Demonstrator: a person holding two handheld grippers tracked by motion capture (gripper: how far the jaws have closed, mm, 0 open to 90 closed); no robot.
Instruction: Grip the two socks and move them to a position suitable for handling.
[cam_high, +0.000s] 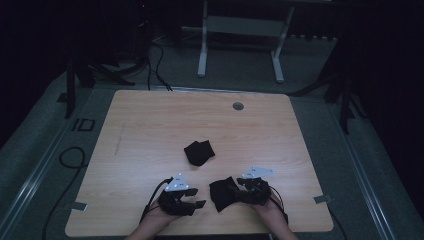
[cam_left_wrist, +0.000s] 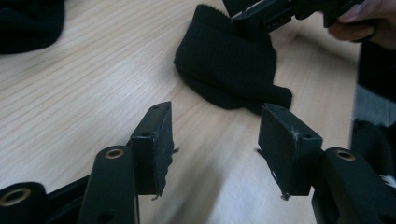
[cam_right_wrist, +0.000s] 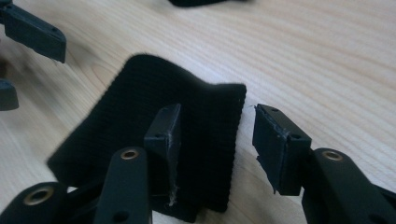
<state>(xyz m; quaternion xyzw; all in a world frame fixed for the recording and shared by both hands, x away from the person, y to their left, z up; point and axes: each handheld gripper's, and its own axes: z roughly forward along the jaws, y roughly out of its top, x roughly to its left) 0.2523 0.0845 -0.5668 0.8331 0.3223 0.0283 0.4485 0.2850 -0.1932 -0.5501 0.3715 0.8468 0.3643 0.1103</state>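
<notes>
A flat black knitted cloth (cam_high: 220, 194) lies near the table's front edge, between my two grippers. My right gripper (cam_high: 236, 192) reaches onto it from the right. In the right gripper view the gripper (cam_right_wrist: 217, 135) stands open: one jaw is over the cloth (cam_right_wrist: 140, 107), the other is over bare wood, and the cloth's edge lies in the gap. My left gripper (cam_high: 197, 197) is just left of the cloth and holds nothing. In the left gripper view it (cam_left_wrist: 217, 135) is open, with the cloth (cam_left_wrist: 229, 65) a short way ahead and the right gripper (cam_left_wrist: 266, 14) on the cloth's far end.
A second black cloth bundle (cam_high: 199, 152) sits at the middle of the wooden table (cam_high: 150, 130); its edge also shows as a bundle (cam_left_wrist: 28, 23) in the left gripper view. A round grommet (cam_high: 238, 106) is at the back. A white desk frame (cam_high: 240, 45) stands beyond the table.
</notes>
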